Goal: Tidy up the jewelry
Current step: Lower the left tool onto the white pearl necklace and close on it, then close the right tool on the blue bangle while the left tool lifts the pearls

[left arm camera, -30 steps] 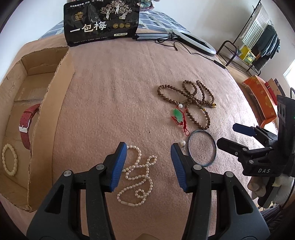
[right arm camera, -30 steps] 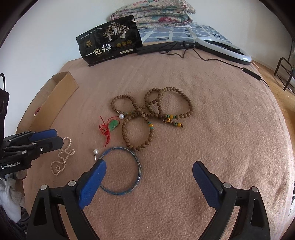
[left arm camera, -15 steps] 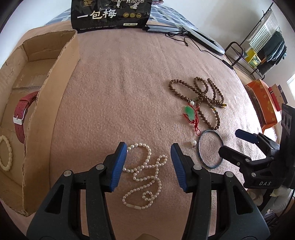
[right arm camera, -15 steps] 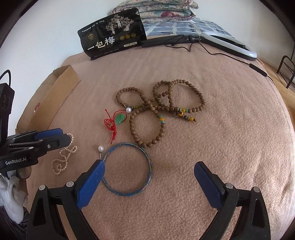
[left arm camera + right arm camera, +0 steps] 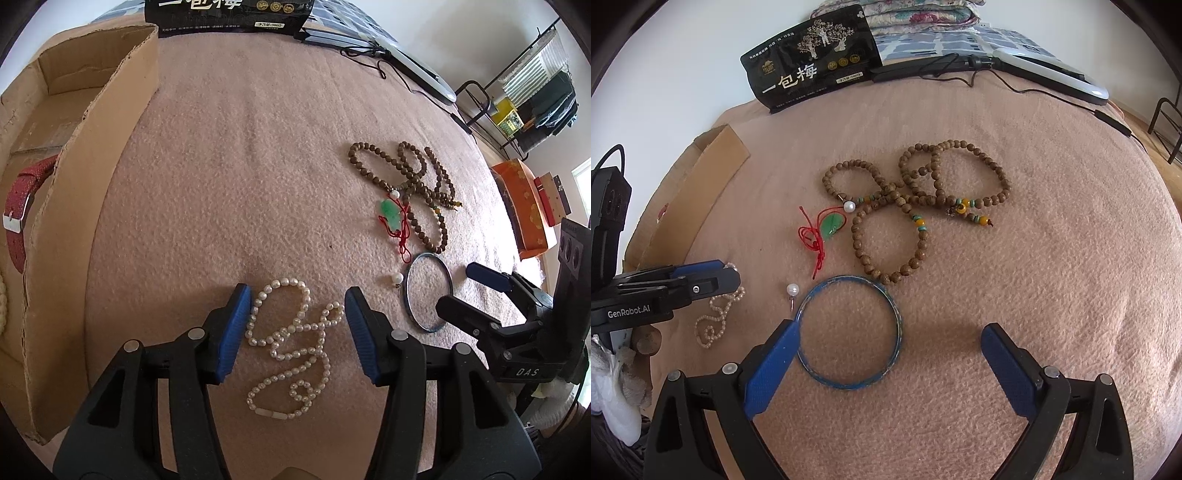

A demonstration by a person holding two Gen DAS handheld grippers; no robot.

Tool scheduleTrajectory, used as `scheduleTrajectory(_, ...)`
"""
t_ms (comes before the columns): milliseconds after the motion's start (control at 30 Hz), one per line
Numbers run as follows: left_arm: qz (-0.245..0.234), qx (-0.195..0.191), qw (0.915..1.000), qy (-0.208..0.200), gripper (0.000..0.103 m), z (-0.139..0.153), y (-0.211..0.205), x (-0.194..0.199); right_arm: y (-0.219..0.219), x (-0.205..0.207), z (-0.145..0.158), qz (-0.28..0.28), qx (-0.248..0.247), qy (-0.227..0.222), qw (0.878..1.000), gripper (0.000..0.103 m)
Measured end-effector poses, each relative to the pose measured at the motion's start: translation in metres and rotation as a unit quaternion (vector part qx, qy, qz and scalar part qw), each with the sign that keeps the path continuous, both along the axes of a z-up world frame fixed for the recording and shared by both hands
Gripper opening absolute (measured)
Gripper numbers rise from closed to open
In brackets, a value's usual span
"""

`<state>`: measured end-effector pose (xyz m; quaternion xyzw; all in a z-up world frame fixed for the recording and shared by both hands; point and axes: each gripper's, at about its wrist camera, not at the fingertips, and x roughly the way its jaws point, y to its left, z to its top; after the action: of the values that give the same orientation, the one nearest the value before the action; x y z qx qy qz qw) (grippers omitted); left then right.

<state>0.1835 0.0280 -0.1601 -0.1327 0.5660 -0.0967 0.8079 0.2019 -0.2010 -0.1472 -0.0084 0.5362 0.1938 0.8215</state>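
Observation:
A white pearl necklace (image 5: 291,343) lies coiled on the pink blanket between the fingers of my open left gripper (image 5: 297,325); it also shows in the right wrist view (image 5: 716,317). A blue bangle (image 5: 849,332) lies just ahead of my open, empty right gripper (image 5: 888,354), its left finger beside the bangle's rim. Brown wooden bead bracelets (image 5: 916,206), a green jade pendant on red cord (image 5: 831,227) and a loose pearl earring (image 5: 792,290) lie beyond. A cardboard box (image 5: 55,206) at the left holds a red watch strap (image 5: 22,206).
A black snack bag (image 5: 812,70) and a ring light with cable (image 5: 1049,70) lie at the blanket's far edge. An orange box (image 5: 524,206) and a clothes rack (image 5: 532,96) stand off the right side.
My left gripper has moved forward and down over the pearl necklace, which now lies between its fingers. My right gripper has moved closer to the blue bangle.

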Motion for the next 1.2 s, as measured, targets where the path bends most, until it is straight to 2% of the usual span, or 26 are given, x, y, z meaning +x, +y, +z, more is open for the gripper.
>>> scheduleTrajectory(300, -0.052, 0.054, 0.9971, -0.016, 0.055, 0.001, -0.014, -0.023, 0.007, -0.006, -0.002, 0.019, -0.01, -0.008, 1.0, 0.101)
scheduleTrajectory(500, -0.082, 0.107, 0.9904, -0.03, 0.055, -0.001, -0.025, -0.035, 0.021, -0.013, -0.004, 0.053, -0.031, -0.018, 0.998, 0.103)
scheduleTrajectory(633, -0.084, 0.116, 0.9893, -0.031, 0.055, -0.002, -0.028, -0.034, 0.028, -0.015, -0.007, 0.064, -0.049, -0.023, 0.997, 0.103)
scheduleTrajectory(933, -0.077, 0.129, 0.9877, -0.044, 0.035, -0.004, -0.027, -0.028, 0.039, -0.013, -0.011, 0.061, -0.079, -0.034, 0.994, 0.103)
scheduleTrajectory(1033, -0.075, 0.135, 0.9867, -0.051, 0.019, -0.004, -0.027, -0.026, 0.042, -0.013, -0.012, 0.061, -0.091, -0.037, 0.993, 0.103)
scheduleTrajectory(1100, -0.071, 0.131, 0.9874, -0.052, 0.01, -0.003, -0.025, -0.025, 0.042, -0.013, -0.011, 0.062, -0.092, -0.039, 0.993, 0.099)
scheduleTrajectory(1133, -0.068, 0.128, 0.988, -0.052, 0.008, -0.003, -0.025, -0.023, 0.042, -0.013, -0.01, 0.064, -0.092, -0.04, 0.993, 0.097)
scheduleTrajectory(1200, -0.063, 0.121, 0.9893, -0.051, 0.006, -0.002, -0.023, -0.022, 0.042, -0.015, -0.008, 0.069, -0.089, -0.042, 0.993, 0.087)
